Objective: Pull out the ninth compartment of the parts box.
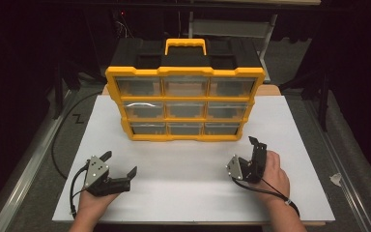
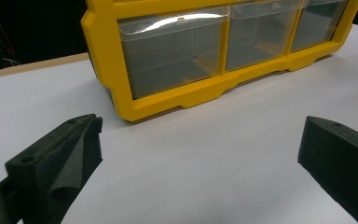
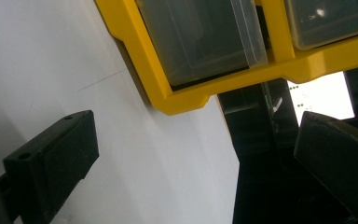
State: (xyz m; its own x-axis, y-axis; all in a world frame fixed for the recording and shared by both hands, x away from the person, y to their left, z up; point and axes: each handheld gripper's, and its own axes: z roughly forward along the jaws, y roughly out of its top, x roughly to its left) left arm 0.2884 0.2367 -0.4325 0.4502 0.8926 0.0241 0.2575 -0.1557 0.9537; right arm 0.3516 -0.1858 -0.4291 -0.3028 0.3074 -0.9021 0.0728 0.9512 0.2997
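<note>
A yellow-framed organizer with a black top, a yellow handle and three rows of clear drawers stands at the back middle of the white table. My left gripper rests low at the front left, open, with its jaws aimed at the organizer and nothing between them. My right gripper is at the front right, rolled onto its side, also open and holding nothing. The left gripper faces the bottom-left drawer. Ahead of the right gripper is the organizer's lower corner.
Bare white table surface lies between both grippers and the organizer. A black cable loops on the floor at the left beside a metal rail. A scrap of tape lies off the table's right edge. Dark stands rise behind.
</note>
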